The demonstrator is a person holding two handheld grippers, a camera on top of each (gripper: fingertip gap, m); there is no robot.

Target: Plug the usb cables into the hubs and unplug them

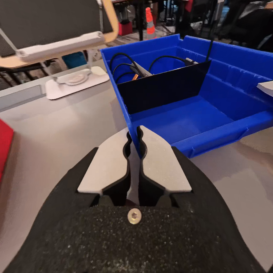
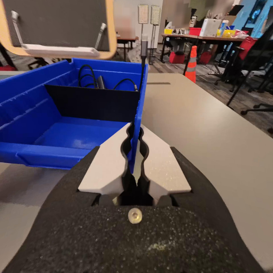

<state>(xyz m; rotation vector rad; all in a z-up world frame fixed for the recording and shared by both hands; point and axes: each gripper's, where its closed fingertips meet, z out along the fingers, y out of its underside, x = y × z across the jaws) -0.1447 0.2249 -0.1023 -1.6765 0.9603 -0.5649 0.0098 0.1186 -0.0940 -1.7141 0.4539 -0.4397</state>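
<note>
on the grey table (image 2: 192, 118), left tool (image 1: 134, 133) and right tool (image 2: 135, 130) each clamped on blue bin (image 1: 184, 122) wall

Bin (image 1: 221, 62) on table (image 1: 59, 140); cables (image 1: 122, 65) behind divider (image 1: 159, 91); stand (image 1: 76, 82) left.

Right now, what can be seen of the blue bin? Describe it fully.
The blue bin is an open-topped plastic storage bin with ribbed walls, standing on a grey table. A black divider crosses it: the near compartment is empty, the far one holds coiled black cables. The left gripper and right gripper each close on a front corner wall.
</note>
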